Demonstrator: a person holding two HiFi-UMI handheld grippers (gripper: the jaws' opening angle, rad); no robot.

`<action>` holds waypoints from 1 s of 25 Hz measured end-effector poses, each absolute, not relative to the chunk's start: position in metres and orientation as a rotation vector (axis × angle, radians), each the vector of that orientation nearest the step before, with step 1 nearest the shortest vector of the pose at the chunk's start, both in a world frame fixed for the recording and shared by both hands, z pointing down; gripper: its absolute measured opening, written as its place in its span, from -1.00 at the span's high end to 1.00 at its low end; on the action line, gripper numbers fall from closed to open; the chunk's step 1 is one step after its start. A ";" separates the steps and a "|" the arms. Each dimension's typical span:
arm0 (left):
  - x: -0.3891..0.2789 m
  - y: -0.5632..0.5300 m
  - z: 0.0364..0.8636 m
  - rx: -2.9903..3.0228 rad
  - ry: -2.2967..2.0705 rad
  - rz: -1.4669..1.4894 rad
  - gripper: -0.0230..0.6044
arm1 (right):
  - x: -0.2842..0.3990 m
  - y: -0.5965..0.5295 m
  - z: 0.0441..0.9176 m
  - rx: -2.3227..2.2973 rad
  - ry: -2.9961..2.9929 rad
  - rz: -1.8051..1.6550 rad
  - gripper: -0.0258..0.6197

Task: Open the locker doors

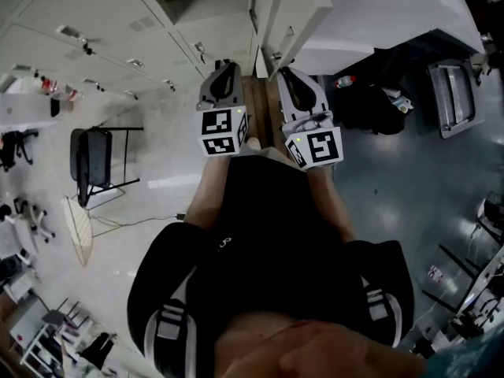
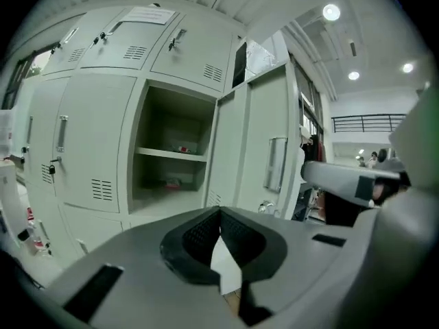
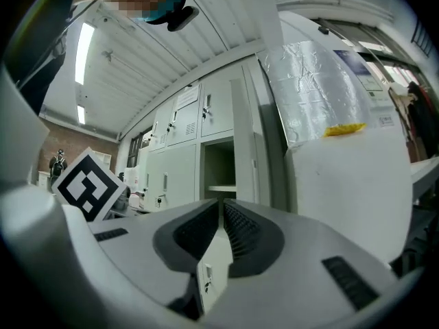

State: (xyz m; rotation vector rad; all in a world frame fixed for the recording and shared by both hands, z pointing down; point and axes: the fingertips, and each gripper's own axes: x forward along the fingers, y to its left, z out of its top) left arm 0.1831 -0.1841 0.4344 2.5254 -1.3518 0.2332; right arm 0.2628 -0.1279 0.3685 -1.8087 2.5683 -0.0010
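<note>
A bank of pale grey lockers (image 1: 94, 22) runs across the top of the head view. One compartment (image 2: 171, 153) stands open and shows a shelf with small items on it. Its door (image 2: 267, 156), with a vertical handle (image 2: 276, 163), is swung out to the right. Both grippers are held close together, low in front of the lockers. My left gripper (image 1: 227, 71) (image 2: 221, 214) has its pads meeting at the tips and holds nothing. My right gripper (image 1: 285, 74) (image 3: 221, 208) points at the open compartment (image 3: 219, 166). Only a thin slit shows between its ribbed pads, with nothing in it.
A large white cabinet (image 3: 350, 184) topped with crinkled plastic stands right of the open door. A black folding chair (image 1: 94, 160) is at the left. A dark bag (image 1: 378, 101) and a grey trolley (image 1: 453, 97) sit at the right. Closed locker doors (image 2: 62, 142) fill the left.
</note>
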 end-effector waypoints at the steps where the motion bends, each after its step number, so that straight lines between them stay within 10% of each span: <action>1: 0.177 -0.184 0.435 2.512 -1.380 0.226 0.89 | 0.257 -0.130 0.373 -1.801 2.588 -0.011 0.81; 25: 0.139 -0.169 0.432 2.458 -1.560 0.208 0.89 | 0.239 -0.142 0.407 -1.826 2.636 -0.141 0.87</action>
